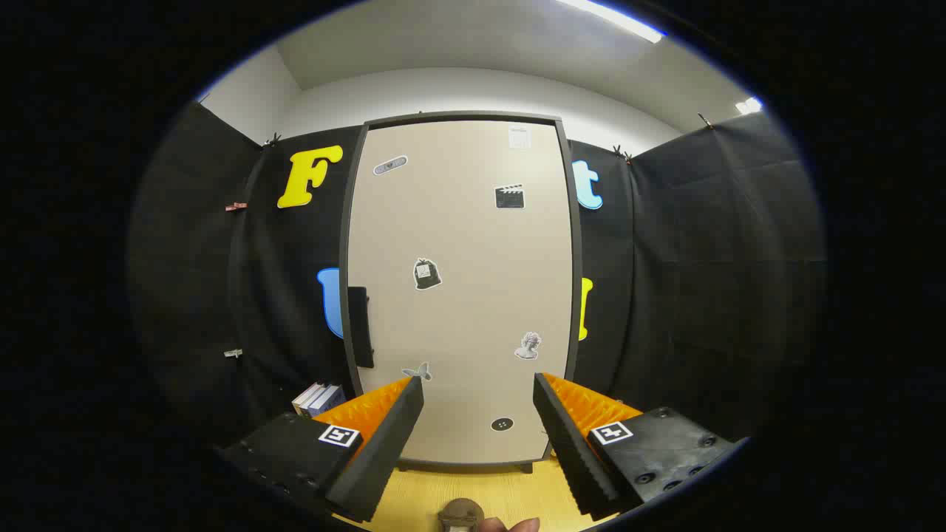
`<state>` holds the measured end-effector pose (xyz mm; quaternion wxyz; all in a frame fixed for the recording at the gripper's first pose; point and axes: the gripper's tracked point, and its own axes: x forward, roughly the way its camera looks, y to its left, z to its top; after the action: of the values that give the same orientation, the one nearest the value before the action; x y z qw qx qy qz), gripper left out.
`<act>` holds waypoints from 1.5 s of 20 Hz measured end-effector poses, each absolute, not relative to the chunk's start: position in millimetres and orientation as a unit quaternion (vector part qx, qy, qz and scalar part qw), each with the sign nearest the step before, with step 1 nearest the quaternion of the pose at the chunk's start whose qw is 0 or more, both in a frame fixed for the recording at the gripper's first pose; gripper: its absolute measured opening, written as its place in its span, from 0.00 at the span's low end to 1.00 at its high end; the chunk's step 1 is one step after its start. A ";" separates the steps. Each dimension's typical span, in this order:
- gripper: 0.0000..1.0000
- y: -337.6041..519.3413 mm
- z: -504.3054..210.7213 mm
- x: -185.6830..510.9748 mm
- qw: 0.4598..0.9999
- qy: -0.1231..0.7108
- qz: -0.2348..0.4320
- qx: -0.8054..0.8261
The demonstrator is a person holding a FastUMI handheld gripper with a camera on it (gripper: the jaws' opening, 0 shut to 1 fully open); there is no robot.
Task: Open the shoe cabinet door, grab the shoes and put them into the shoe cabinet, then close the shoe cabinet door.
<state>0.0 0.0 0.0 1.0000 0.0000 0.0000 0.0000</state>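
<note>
Right, I've got the tool (479,414) spread wide with nothing between its fingers, pointed square at the shoe cabinet (462,288). The door is shut, its pale face dotted with stickers, standing upright on the wooden floor (473,491) straight ahead at twelve o'clock. The dark handle (360,327) sits on the door's left edge, at about ten o'clock from the left finger and well beyond it. A few books (318,399) stand low at nine o'clock, just beside the cabinet's foot. No shoes in sight yet, so the door comes first.

My judgement: I should swing the tool left and forward, bring the fingers level with that handle, straddle it squarely, then close before pulling. The pull should follow the door's arc, not a straight line, or the grip may slip off. I'd keep clear of the books on the way in.
</note>
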 end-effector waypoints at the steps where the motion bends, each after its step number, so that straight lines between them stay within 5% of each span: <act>1: 0.97 0.5 -1.9 0.4 1.000 0.002 0.000 0.000; 17: 0.97 7.1 -2.1 2.0 1.000 0.003 0.002 0.004; 30: 0.98 109.2 4.3 55.7 0.999 0.000 0.054 0.005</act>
<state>55.7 109.2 4.3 0.9985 0.0047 0.0000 0.0542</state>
